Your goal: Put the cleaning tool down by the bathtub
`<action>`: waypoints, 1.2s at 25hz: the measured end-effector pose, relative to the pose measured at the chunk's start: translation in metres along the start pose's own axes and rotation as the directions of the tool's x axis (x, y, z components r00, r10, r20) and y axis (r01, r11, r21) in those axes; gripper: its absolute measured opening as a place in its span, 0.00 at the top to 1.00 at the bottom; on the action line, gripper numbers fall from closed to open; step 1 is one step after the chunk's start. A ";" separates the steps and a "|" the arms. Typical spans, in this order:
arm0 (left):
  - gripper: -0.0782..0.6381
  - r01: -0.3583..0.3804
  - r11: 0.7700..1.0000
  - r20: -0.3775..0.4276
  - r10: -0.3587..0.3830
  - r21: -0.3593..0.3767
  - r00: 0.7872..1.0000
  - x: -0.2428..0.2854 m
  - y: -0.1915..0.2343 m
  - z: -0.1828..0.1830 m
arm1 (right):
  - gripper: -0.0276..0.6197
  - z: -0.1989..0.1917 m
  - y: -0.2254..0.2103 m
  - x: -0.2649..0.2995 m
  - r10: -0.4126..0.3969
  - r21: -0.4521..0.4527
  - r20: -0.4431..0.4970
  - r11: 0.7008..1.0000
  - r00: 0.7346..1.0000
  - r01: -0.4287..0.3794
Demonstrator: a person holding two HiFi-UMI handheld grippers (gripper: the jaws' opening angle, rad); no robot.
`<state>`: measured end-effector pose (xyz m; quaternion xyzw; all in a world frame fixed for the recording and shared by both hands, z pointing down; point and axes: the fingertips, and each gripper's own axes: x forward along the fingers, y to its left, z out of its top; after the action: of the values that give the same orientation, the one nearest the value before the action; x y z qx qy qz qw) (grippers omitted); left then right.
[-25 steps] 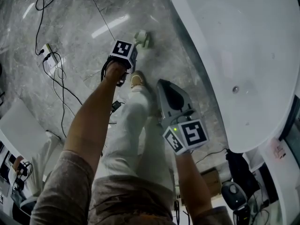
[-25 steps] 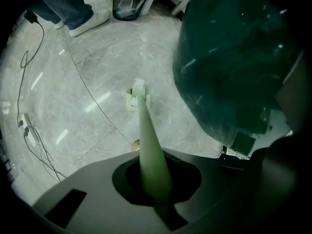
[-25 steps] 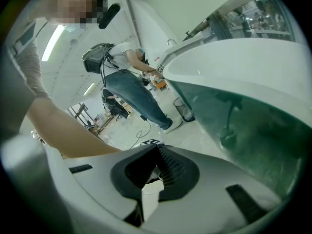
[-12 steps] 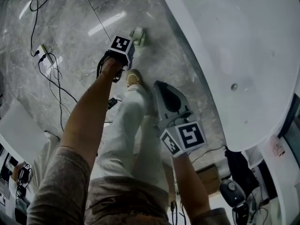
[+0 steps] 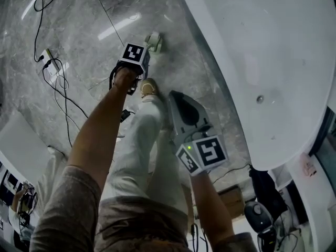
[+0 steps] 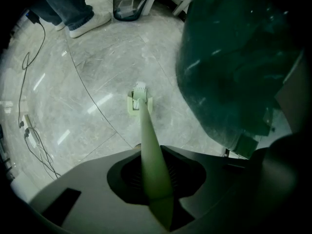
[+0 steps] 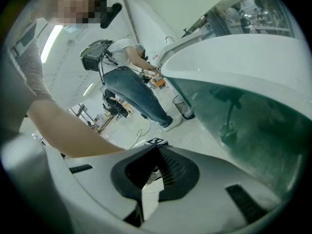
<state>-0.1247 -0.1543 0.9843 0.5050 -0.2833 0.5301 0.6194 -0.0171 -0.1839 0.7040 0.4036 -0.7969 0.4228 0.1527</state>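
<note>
The cleaning tool is a pale green long-handled brush. Its head point(image 5: 154, 42) point(image 6: 140, 101) rests on the marble floor close to the white bathtub point(image 5: 262, 51), whose side looks dark in the left gripper view point(image 6: 234, 67). The handle point(image 6: 152, 169) runs back between the jaws of my left gripper point(image 5: 147, 54) point(image 6: 146, 150). Those jaws are opening: ribbed pad shows on both sides of the handle. My right gripper point(image 5: 174, 95) point(image 7: 157, 147) hangs over my leg, shut and empty, beside the tub point(image 7: 234, 67).
Black cables and a power strip point(image 5: 52, 62) lie on the floor at left. My own leg and shoe point(image 5: 148, 90) are under the grippers. A wire wastebasket point(image 6: 130, 4) and another person's shoes point(image 6: 90, 23) are beyond the brush. Gear lies at lower right point(image 5: 260, 214).
Almost nothing has moved. The brush head stays on the floor by the tub, and both grippers have shifted only slightly as the head view drifted.
</note>
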 end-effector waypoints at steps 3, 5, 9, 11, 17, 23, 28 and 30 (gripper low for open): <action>0.74 0.017 1.000 0.038 -0.017 -0.004 0.999 -0.008 -0.004 0.002 | 0.96 0.001 0.007 -0.003 0.009 -0.010 0.000 1.000 1.000 -0.009; 0.69 0.010 1.000 0.059 -0.010 -0.004 0.998 -0.013 -0.004 0.002 | 0.96 0.003 0.010 -0.005 0.013 -0.015 0.001 1.000 1.000 -0.013; 0.66 -0.006 1.000 0.089 0.007 -0.012 0.996 -0.026 -0.006 -0.001 | 0.96 0.006 0.017 -0.014 0.018 -0.028 0.006 0.999 1.000 -0.018; 0.66 -0.007 1.000 0.107 0.009 -0.019 0.994 -0.036 -0.008 -0.002 | 0.96 0.010 0.019 -0.020 0.019 -0.034 0.013 0.999 1.000 -0.019; 0.65 -0.006 0.999 0.167 0.013 -0.042 0.986 -0.071 -0.021 -0.015 | 0.96 0.024 0.031 -0.045 0.014 -0.040 0.025 0.999 1.000 -0.013; 0.83 -0.022 0.997 0.236 0.040 -0.078 0.971 -0.119 -0.032 -0.039 | 0.96 0.042 0.054 -0.074 0.028 -0.050 0.048 0.998 0.998 -0.025; 0.89 0.004 0.996 0.293 0.024 -0.092 0.956 -0.164 -0.060 -0.062 | 0.96 0.058 0.080 -0.105 0.038 -0.060 0.047 0.998 0.998 -0.035; 0.89 0.024 0.995 0.327 0.009 -0.095 0.945 -0.183 -0.075 -0.072 | 0.96 0.064 0.092 -0.119 0.049 -0.057 0.050 0.997 0.998 -0.046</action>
<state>-0.1182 -0.1498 0.7734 0.5561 -0.4057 0.4223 0.5897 -0.0077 -0.1445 0.5457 0.3907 -0.8215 0.3934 0.1334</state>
